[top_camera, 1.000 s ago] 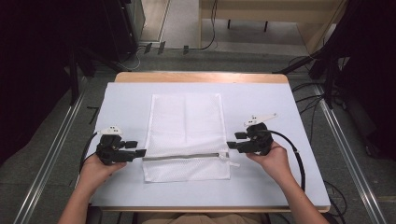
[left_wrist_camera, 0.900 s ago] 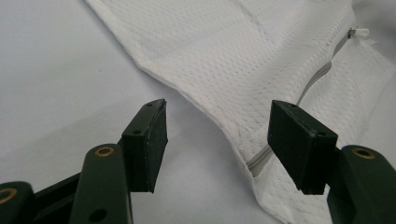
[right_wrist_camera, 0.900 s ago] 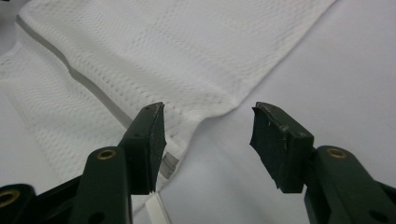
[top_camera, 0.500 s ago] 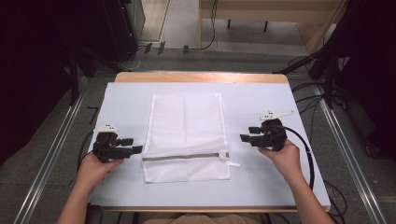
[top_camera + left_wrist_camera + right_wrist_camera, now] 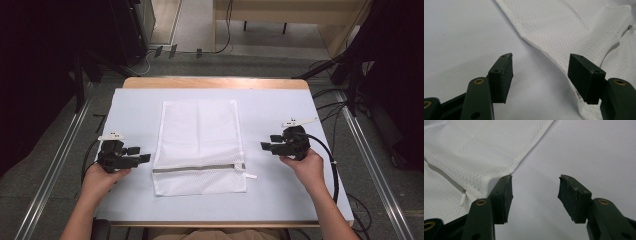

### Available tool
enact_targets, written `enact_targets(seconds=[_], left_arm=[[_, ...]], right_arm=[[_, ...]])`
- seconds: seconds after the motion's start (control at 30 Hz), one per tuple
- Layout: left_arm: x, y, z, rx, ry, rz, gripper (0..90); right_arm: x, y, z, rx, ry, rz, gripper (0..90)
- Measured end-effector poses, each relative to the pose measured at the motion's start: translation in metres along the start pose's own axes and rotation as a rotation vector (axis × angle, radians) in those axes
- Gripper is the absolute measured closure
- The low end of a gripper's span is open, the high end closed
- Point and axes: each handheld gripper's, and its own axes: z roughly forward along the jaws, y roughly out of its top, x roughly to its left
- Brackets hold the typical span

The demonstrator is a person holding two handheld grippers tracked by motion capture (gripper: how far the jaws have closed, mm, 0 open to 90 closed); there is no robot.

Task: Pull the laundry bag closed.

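Legible text, labels, brands, numbers, signs: none found.

- Mesh bag (image 5: 199, 145): plain white weave with a grey zip band; no tag or print that can be read in the high view or in either gripper view.
- Surface (image 5: 135, 107): plain pale cover, unmarked.
- Left gripper (image 5: 142, 154) and right gripper (image 5: 265, 146): black bodies, brass rivets, bare pads; no lettering seen. The pale plates on top may carry small marks, but at this size nothing can be made out.
- Dark background beyond the surface: too dim to show any sign.
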Motion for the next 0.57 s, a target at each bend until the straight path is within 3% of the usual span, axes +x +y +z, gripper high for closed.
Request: enact_targets(seconds=[0.57], left_arm=[[-0.0003,-0.0005,0.0037,0.02,0.015,-0.01,36.3]], right_arm=[[0.002,0.0,0.0034,0.02,0.004,-0.008,45.3]])
